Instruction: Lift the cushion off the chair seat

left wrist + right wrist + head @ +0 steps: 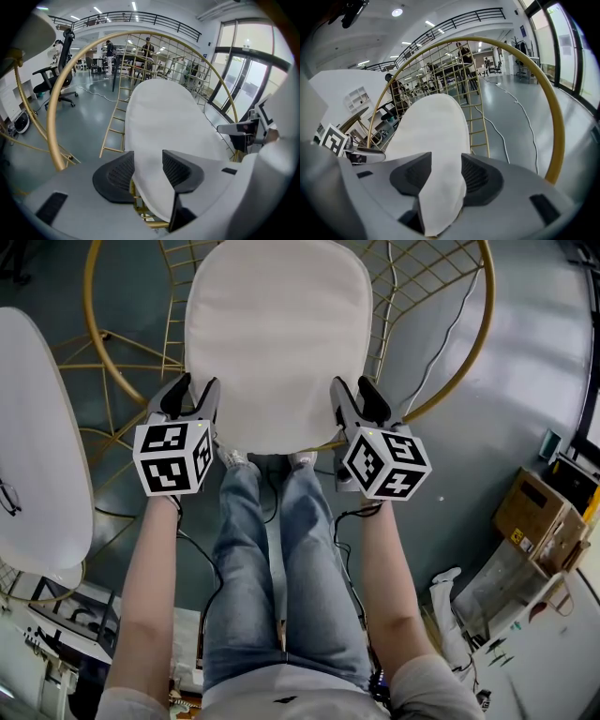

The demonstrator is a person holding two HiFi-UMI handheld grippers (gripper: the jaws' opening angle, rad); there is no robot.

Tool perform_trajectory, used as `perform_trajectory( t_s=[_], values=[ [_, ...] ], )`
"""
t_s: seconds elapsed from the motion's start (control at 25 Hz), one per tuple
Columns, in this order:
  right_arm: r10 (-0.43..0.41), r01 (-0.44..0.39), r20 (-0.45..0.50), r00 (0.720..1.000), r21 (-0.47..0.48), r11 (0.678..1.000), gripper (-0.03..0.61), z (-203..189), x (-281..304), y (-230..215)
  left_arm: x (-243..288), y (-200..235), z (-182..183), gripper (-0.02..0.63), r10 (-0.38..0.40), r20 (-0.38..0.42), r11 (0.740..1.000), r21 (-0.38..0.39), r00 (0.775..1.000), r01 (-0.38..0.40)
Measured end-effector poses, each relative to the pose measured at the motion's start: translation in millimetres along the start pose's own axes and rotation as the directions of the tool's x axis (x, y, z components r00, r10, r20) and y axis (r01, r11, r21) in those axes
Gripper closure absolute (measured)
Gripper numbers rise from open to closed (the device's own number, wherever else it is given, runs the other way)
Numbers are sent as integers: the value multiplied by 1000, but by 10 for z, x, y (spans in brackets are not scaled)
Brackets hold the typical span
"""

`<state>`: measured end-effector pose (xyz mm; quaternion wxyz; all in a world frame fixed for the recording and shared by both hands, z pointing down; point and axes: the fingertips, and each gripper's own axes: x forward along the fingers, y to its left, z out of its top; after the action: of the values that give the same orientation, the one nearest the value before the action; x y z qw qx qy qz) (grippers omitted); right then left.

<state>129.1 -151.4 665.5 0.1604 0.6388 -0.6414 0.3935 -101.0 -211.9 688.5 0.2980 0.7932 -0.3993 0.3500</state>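
Observation:
A white cushion (277, 334) lies flat on the seat of a round gold wire chair (91, 324). My left gripper (194, 396) is at the cushion's near left corner and my right gripper (354, 396) at its near right corner. In the left gripper view the cushion (159, 117) runs up between the jaws of the left gripper (147, 161), which stand wide apart around its edge. The right gripper view shows the same: the cushion's (433, 136) edge fills the gap of the right gripper (446, 164). I see no pinch or crease in the fabric.
The chair's gold ring and wire grid (450, 352) surround the seat. A second white cushioned chair (33, 446) stands to the left. My legs in jeans (281, 559) are right in front of the seat. Cardboard boxes (534, 512) and clutter sit at the right.

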Motion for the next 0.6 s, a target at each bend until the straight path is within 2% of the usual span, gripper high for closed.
perform_trajectory(
  t_s=[0.4,0.6],
  values=[
    [-75,76,-44,996,17,997,364,-35,124,-69,80,13,-24,425,16,-11,1000,21,1000,-15],
    [-89,91,-71,994,30,995,350,-59,198,-93,101,57,-17,408,51,-18,999,6,999,-51]
  ],
)
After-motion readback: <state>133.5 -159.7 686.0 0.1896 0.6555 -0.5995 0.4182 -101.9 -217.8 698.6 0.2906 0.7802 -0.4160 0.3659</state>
